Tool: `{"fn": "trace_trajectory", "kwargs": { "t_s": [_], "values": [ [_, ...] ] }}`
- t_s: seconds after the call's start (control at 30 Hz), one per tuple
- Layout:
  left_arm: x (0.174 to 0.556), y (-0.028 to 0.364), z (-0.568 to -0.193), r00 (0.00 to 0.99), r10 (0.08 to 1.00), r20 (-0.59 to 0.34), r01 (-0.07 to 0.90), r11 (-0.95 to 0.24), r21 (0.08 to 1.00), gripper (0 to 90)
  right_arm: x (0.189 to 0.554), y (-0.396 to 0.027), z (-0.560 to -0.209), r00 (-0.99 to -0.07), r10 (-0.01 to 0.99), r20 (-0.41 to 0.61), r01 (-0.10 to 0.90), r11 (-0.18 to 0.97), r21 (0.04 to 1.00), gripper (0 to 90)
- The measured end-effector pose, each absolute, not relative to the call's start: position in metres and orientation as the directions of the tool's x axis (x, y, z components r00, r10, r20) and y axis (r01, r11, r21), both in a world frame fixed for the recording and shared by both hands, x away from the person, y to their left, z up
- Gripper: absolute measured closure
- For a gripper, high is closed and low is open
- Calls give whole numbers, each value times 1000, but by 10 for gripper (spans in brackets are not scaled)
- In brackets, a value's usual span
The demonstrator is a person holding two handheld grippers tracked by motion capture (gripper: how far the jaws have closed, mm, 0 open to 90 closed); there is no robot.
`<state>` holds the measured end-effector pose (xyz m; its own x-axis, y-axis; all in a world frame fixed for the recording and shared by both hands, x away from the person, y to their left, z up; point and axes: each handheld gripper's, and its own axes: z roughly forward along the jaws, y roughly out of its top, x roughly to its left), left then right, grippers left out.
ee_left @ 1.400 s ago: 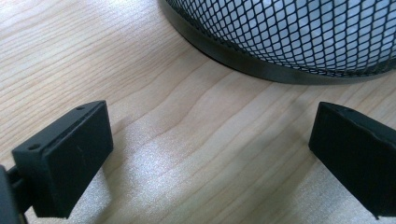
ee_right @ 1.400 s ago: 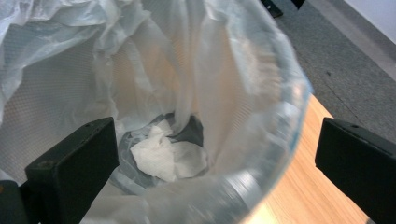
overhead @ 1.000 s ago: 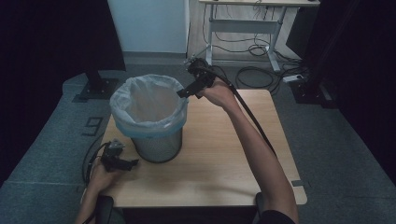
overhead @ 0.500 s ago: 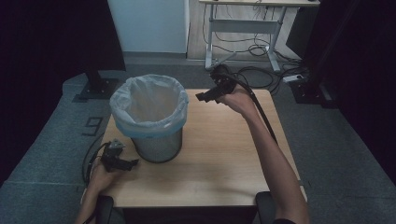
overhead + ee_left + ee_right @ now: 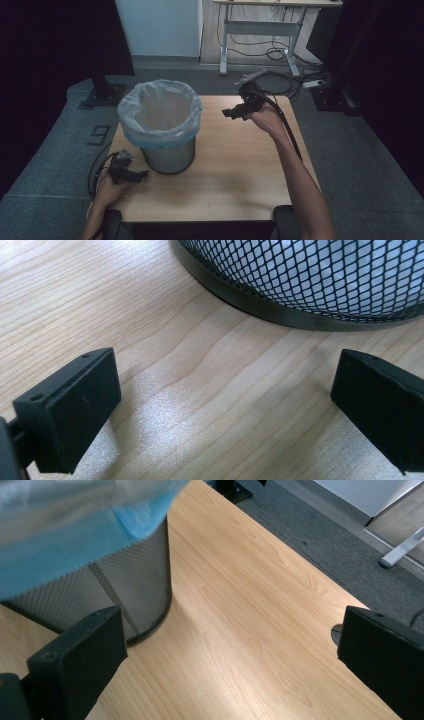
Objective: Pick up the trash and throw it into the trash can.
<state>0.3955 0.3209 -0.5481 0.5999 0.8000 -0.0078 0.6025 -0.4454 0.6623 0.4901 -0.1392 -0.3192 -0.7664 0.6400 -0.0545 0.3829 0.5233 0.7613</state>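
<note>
Bin [image 5: 160,127] at counter's [image 5: 230,170] ten o'clock; both tools, left [image 5: 137,175] and right [image 5: 227,112], gape wide, empty. Probably between steps, next needs an object.

bin [image 5: 310,280]: top cut off by frame | liner [image 5: 60,525]: blurred, cropped | bin inside: unreadable from above

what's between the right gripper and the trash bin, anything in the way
Nothing visible. The right gripper, held above the table with jaws open, faces the mesh bin; only bare wood lies between them. The left gripper rests low on the bin's other side.
</note>
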Motion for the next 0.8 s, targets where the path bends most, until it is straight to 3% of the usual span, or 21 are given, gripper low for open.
{"fn": "trace_trajectory", "kwargs": {
  "t_s": [0.8],
  "values": [
    [395, 321, -548, 599, 801, -8, 603, -444, 662, 0, 472, -169, -362, -735, 676, -52, 398, 492, 775, 0]
  ]
}}
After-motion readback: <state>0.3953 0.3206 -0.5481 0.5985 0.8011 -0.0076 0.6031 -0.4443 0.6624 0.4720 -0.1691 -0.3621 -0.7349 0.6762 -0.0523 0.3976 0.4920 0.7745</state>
